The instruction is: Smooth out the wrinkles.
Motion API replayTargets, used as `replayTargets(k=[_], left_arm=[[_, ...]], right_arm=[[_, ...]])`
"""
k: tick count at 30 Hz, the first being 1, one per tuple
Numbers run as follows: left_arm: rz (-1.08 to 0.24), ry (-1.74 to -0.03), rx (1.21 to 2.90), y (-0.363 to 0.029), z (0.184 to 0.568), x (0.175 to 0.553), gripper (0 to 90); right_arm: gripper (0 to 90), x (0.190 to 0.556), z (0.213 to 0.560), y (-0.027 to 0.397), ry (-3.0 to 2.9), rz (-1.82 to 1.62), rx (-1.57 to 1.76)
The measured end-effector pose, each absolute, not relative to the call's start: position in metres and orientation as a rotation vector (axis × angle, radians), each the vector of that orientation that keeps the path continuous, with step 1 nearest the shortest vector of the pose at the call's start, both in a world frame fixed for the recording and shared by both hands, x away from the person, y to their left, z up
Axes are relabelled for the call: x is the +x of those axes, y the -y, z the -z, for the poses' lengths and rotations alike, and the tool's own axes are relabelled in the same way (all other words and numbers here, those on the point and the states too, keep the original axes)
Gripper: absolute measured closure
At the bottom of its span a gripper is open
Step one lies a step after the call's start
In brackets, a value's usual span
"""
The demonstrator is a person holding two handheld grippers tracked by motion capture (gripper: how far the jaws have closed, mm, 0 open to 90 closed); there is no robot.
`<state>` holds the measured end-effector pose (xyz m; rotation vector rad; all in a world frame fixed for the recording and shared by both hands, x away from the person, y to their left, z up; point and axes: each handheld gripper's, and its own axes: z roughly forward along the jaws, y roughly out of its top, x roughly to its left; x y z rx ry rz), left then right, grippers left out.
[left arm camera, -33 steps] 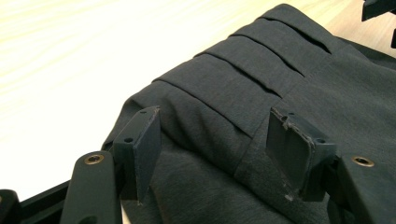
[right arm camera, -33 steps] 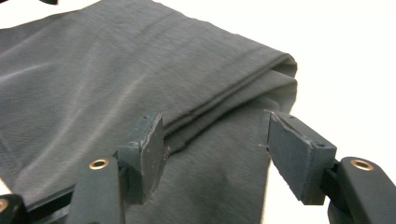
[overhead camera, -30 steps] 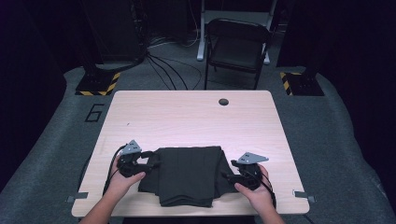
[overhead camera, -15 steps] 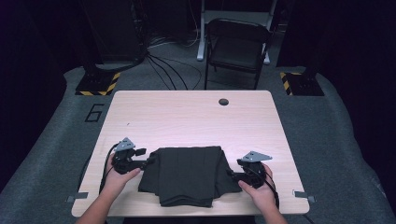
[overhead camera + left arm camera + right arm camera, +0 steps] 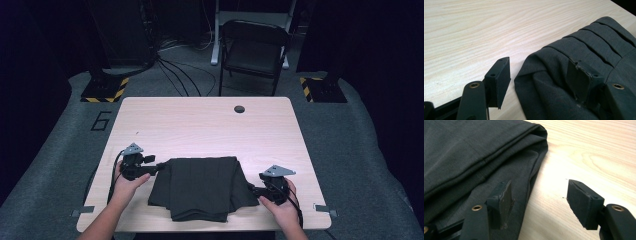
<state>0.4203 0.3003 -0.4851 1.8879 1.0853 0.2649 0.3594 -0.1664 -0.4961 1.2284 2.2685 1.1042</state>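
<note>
A dark grey folded cloth (image 5: 202,187) lies on the near half of the wooden table (image 5: 200,125). My left gripper (image 5: 156,168) is at the cloth's left edge, held in a hand. In the left gripper view the gripper (image 5: 540,80) is open, with a corner of the cloth (image 5: 599,37) between the jaws, untouched by the pads. My right gripper (image 5: 252,190) sits at the cloth's right edge. In the right gripper view it (image 5: 541,202) is open too, one jaw over the cloth (image 5: 474,152), the other over bare wood.
The table has a small round hole (image 5: 239,109) near its far edge. A black folding chair (image 5: 255,50) stands beyond the table, with cables on the floor and two stands with yellow-black striped bases (image 5: 105,90) at either side.
My left gripper has shifted a little to the left and away from the person along the cloth's left edge. The right gripper has edged slightly right. Both stayed open.
</note>
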Motion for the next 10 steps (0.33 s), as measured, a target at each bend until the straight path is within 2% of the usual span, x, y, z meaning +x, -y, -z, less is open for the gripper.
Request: replayTargets(k=[10], left_arm=[[-0.26,-1.056,1.901,-0.289,0.484,0.427,35.5]], right_arm=[[35.9,0.351,0.497,0.176,-2.244,-1.089,1.258]])
